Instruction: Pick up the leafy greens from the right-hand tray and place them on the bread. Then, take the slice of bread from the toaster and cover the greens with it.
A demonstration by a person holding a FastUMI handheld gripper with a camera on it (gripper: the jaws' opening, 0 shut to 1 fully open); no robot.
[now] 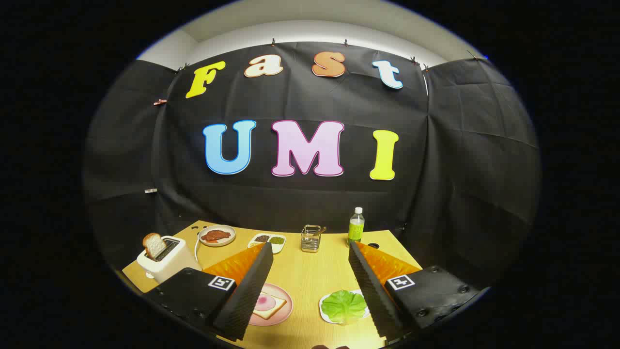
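Gripper is hanging open above the table, holding nothing, with greens lying near its right finger.

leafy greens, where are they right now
In the gripper view, the leafy greens lie on a small white tray beside the open hand-held gripper's right finger.

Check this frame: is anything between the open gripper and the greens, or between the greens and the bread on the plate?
Nothing visible. The gripper is open above the table; the greens lie between its fingers beside the right one, and bare table separates them from the bread by the left finger.
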